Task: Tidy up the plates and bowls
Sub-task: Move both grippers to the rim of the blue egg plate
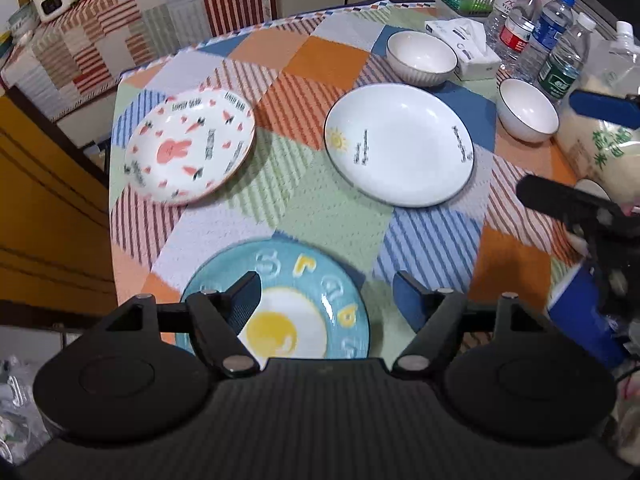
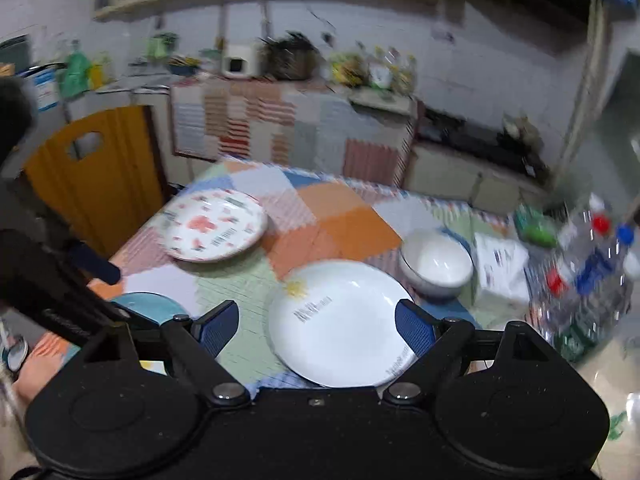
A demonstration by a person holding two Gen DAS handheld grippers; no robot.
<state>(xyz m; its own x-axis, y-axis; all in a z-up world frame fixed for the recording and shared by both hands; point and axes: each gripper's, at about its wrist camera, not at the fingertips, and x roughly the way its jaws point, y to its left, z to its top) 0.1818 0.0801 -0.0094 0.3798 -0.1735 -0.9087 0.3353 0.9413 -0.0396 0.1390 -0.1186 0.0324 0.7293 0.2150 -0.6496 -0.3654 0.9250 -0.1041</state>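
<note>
Three plates (image 1: 190, 146), two bowls (image 1: 421, 57)

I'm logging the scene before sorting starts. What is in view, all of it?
Rabbit plate: one, white with pink prints, table's far left.
Sun plate: one, white, centre.
Egg plate: one, blue, near edge, under the left gripper.
Bowls: two, white, far right.
Tissue pack: one, white, beside the far bowl.
Bottles: several, clear, right edge.
Tablecloth: one, patchwork.
Left gripper: open, empty.
Right gripper: open, empty, over the sun plate.
</note>
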